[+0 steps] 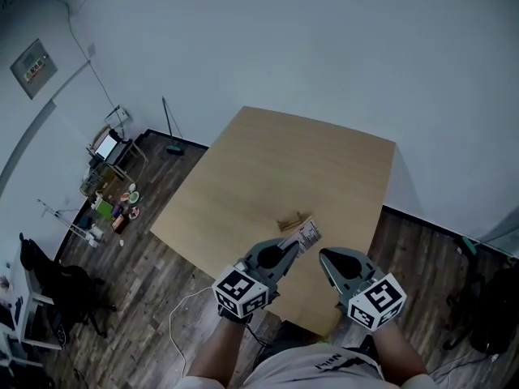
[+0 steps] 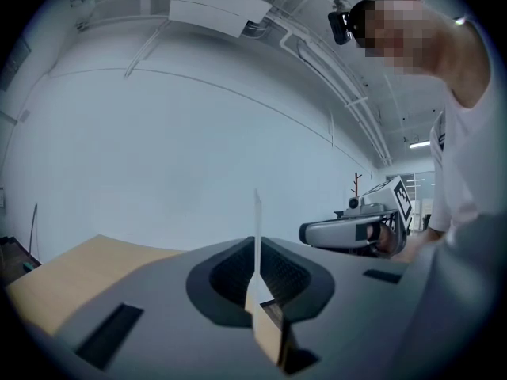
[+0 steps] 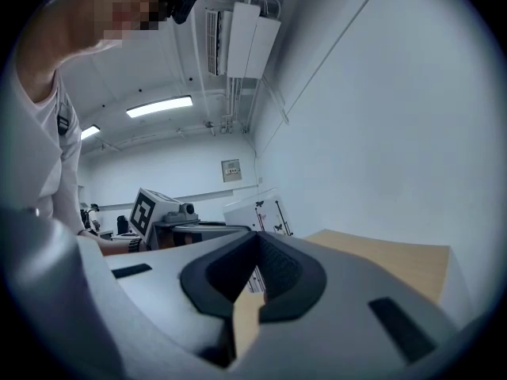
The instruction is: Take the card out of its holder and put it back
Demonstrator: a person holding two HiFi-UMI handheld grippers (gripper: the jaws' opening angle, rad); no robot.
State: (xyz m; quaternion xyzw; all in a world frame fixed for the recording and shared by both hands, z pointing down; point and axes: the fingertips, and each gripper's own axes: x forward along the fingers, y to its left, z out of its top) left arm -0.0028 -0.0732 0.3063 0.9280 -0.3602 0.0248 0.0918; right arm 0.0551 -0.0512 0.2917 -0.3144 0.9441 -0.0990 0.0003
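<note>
One card (image 1: 308, 235) is out of its wooden holder (image 1: 293, 220), pinched edge-on in my left gripper (image 1: 292, 248) near the holder, which sits on the bench (image 1: 268, 160). My right gripper (image 1: 328, 259) is pressed together on nothing. I judge the return comes next: align the card's lower edge with the slot and lower it in.

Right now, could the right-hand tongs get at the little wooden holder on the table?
Probably yes. The wooden holder lies just ahead of the right tongs on the table, with nothing between. The card, clamped in the left tongs, hovers close by.
</note>
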